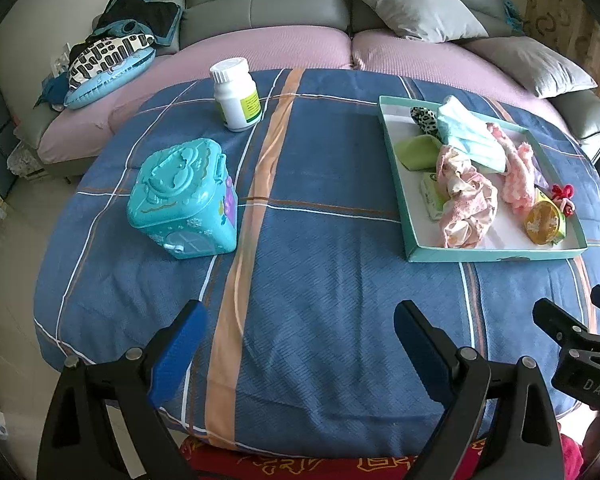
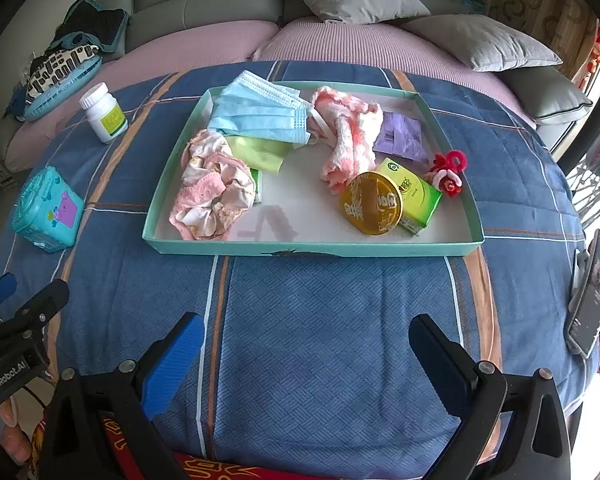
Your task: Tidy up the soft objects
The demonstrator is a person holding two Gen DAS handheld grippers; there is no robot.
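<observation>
A teal tray (image 2: 312, 249) (image 1: 496, 256) sits on the blue plaid cloth. In it lie a blue face mask (image 2: 260, 114) (image 1: 470, 138), a pink floral scrunchie (image 2: 212, 190) (image 1: 466, 200), a pink-white fuzzy cloth (image 2: 350, 140) (image 1: 518, 170), a green cloth (image 2: 260, 152) (image 1: 418, 150), a purple packet (image 2: 402, 136), a gold round tin (image 2: 370, 203) (image 1: 542, 220), a green box (image 2: 418, 196) and a red flower hair tie (image 2: 450, 172) (image 1: 564, 196). My left gripper (image 1: 300, 340) is open above bare cloth at the near edge. My right gripper (image 2: 308, 352) is open too, in front of the tray.
A teal toy box (image 1: 184, 200) (image 2: 48, 210) and a white pill bottle (image 1: 238, 94) (image 2: 104, 114) stand left of the tray. A phone (image 2: 592, 292) lies at the right edge. Behind is a grey sofa with pillows (image 1: 416, 4) and a clothes pile (image 1: 116, 44).
</observation>
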